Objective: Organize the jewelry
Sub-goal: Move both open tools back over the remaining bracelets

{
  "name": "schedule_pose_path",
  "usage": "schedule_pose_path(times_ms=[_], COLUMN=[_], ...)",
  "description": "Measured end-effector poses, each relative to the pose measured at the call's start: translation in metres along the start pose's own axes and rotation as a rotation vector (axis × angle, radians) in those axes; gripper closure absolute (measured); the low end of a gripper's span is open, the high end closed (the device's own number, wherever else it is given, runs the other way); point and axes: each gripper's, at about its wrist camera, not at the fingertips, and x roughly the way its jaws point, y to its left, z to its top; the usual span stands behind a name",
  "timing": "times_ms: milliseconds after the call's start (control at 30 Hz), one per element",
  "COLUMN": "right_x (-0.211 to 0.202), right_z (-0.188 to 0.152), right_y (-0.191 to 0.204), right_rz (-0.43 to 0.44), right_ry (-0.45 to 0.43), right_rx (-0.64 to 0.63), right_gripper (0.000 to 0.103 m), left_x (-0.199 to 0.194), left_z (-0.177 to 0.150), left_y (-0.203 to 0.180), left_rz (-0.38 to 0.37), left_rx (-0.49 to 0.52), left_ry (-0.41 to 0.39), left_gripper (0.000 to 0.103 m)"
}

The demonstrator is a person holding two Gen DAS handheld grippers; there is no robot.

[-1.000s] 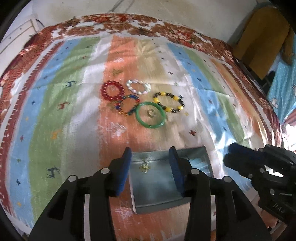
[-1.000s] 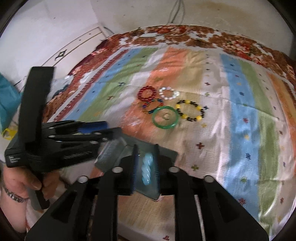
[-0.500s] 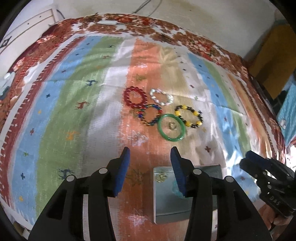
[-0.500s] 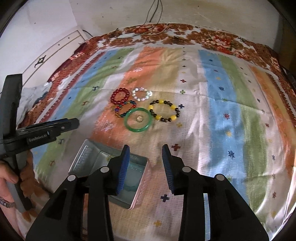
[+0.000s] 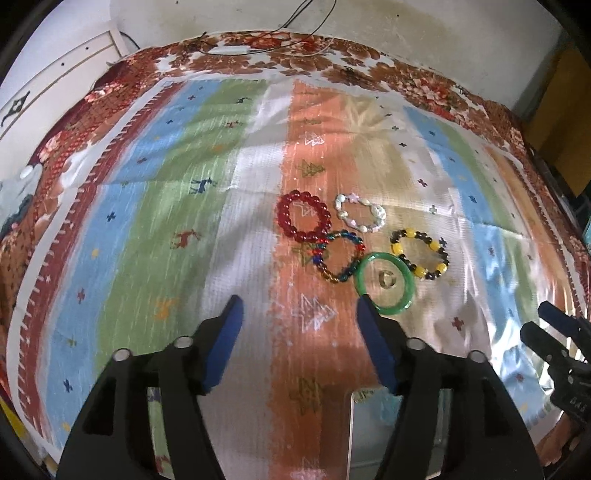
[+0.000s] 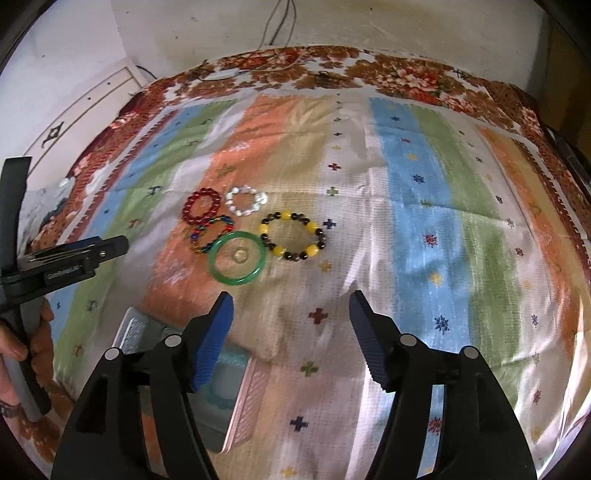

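Several bracelets lie together on the striped cloth: a red bead bracelet (image 5: pixel 304 216) (image 6: pixel 202 209), a white pearl one (image 5: pixel 360 213) (image 6: pixel 246 200), a multicolour one (image 5: pixel 340 256) (image 6: pixel 208 235), a yellow-and-black one (image 5: pixel 420 254) (image 6: pixel 293 236) and a green bangle (image 5: pixel 385 283) (image 6: pixel 236 263) around a small ring (image 5: pixel 386 278). A metal jewelry box (image 6: pixel 192 373) (image 5: pixel 373 432) sits near me with a pale turquoise bracelet (image 6: pixel 227 380) inside. My left gripper (image 5: pixel 297 343) is open and empty, short of the bangle. My right gripper (image 6: pixel 290 341) is open and empty, right of the box.
The striped cloth (image 5: pixel 166 221) covers a bed with a floral border (image 5: pixel 295 48) at the far edge. A white wall and cables (image 6: pixel 280 22) lie behind. White furniture (image 6: pixel 74 110) stands at the left. A yellow object (image 5: pixel 561 96) is at far right.
My right gripper has opened and let the pale turquoise bracelet go into the box, then drawn back. My left gripper has moved left and away from the box, toward the bracelets.
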Motion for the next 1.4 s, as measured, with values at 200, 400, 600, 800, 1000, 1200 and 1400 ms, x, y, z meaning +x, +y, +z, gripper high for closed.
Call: schedule_pose_path(times_ms=[200, 400, 600, 800, 1000, 1200, 1400], right_x=[0.023, 0.047, 0.061, 0.07, 0.093, 0.111, 0.127], right_z=[0.014, 0.026, 0.033, 0.04, 0.046, 0.051, 0.059], right_y=[-0.005, -0.015, -0.02, -0.029, -0.03, -0.033, -0.029], right_rz=[-0.023, -0.036, -0.043, -0.005, -0.034, -0.046, -0.02], right_ry=[0.024, 0.07, 0.086, 0.114, 0.146, 0.167, 0.18], right_rx=[-0.022, 0.008, 0.028, 0.105, 0.096, 0.114, 0.12], right_gripper=[0.029, 0.029, 0.029, 0.029, 0.029, 0.029, 0.029], left_x=[0.022, 0.047, 0.061, 0.082, 0.101, 0.114, 0.127], left_z=[0.012, 0.02, 0.029, 0.036, 0.042, 0.045, 0.049], left_y=[0.008, 0.012, 0.002, -0.001, 0.002, -0.001, -0.005], left_rz=[-0.015, -0.036, -0.038, -0.01, -0.029, -0.014, 0.028], left_rx=[-0.03, -0.045, -0.006, 0.022, 0.003, 0.017, 0.043], left_ry=[0.044, 0.109, 0.115, 0.146, 0.18, 0.196, 0.215], left_gripper=[0.036, 0.035, 0.032, 0.032, 0.032, 0.031, 0.031])
